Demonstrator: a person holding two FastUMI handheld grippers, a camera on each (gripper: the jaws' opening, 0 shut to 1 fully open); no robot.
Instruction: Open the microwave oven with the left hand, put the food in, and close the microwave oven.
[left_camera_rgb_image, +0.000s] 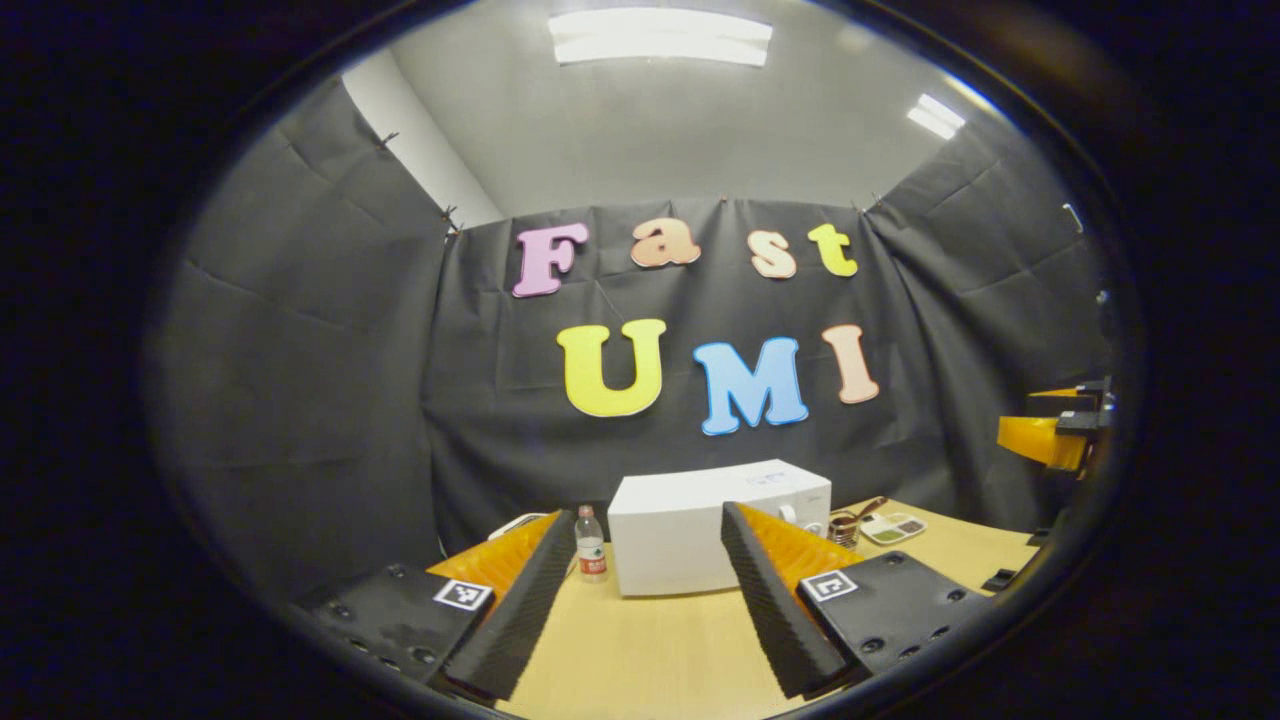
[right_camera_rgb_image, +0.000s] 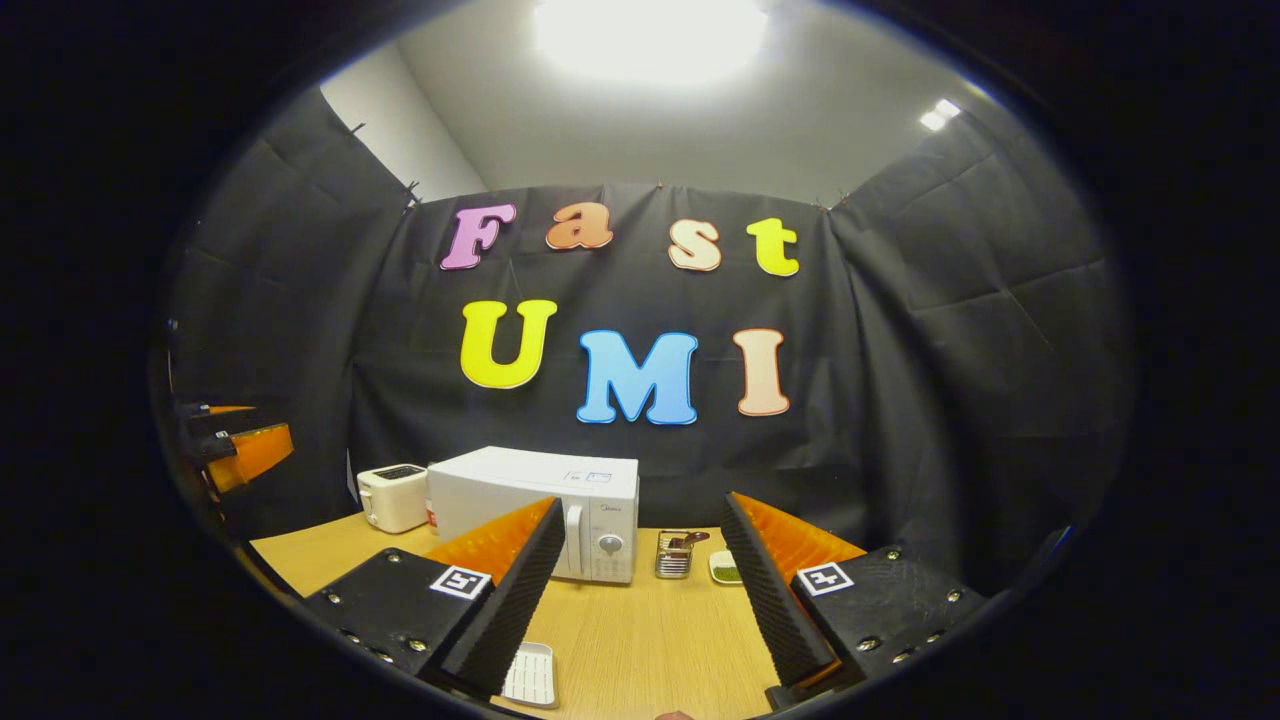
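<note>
Left gripper (left_camera_rgb_image: 640, 600), fingers spread and empty, faces the closed microwave oven (left_camera_rgb_image: 700, 530) ahead, likely lined up for its door. Right gripper (right_camera_rgb_image: 645, 590) is likewise spread, holding nothing.

Ceiling lights (left_camera_rgb_image: 660, 36) overhead; glare blows out ceiling light (right_camera_rgb_image: 650, 40) in right gripper view. Sharp centre, heavy fisheye bend at edges.

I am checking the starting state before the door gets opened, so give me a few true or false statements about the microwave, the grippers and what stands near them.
1. The white box-shaped microwave oven has its door shut. True.
2. The left gripper grips the clear plastic water bottle. False: it is open, holding nothing.
3. A white toaster stands beside the microwave. True.
4. The right gripper is shut. False: its fingers are spread.
5. The microwave lies on its side. False: it stands upright on the light wooden table.
</note>
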